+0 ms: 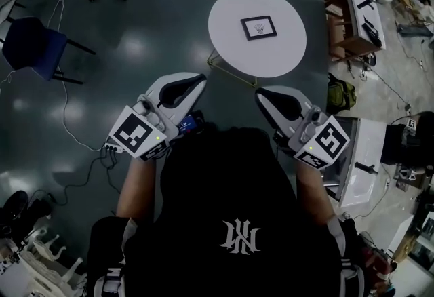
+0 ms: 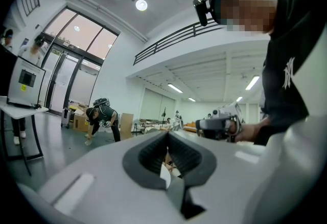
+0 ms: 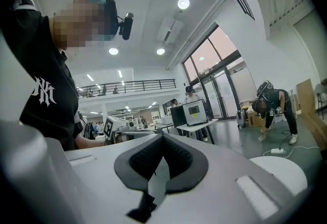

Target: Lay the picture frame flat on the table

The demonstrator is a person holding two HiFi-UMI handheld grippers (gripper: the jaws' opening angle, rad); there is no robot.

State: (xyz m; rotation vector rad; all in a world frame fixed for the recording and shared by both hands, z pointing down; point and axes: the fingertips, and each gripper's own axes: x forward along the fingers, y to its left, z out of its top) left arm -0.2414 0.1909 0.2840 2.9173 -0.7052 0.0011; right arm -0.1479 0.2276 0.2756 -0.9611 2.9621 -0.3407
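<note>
While both grippers are held level in front of the person's chest, the picture frame (image 1: 258, 27) sits on the round white table (image 1: 230, 51), which stands on the dark floor at about 12 o'clock from the person and well apart from both tools. The frame is near the tabletop's centre, black border around a pale print; it appears to lie flat, though it is small in the head view.

Left gripper (image 1: 201, 77): jaws pressed together, nothing between them. Its own view confirms the dark pads (image 2: 153, 154) meeting in a seam.

Right gripper (image 1: 260, 93): jaws likewise closed on nothing; its own view shows the pads (image 3: 176, 159) meeting, with the table's edge at about 4 o'clock.

The two grippers point toward 12 o'clock, side by side, apart from each other.

Surroundings: blue chair (image 1: 30, 45) at roughly 10 o'clock, green bag (image 1: 341, 93) at 2 o'clock beside a wooden bench. A second person (image 2: 102, 115) bends toward the floor in the background.
</note>
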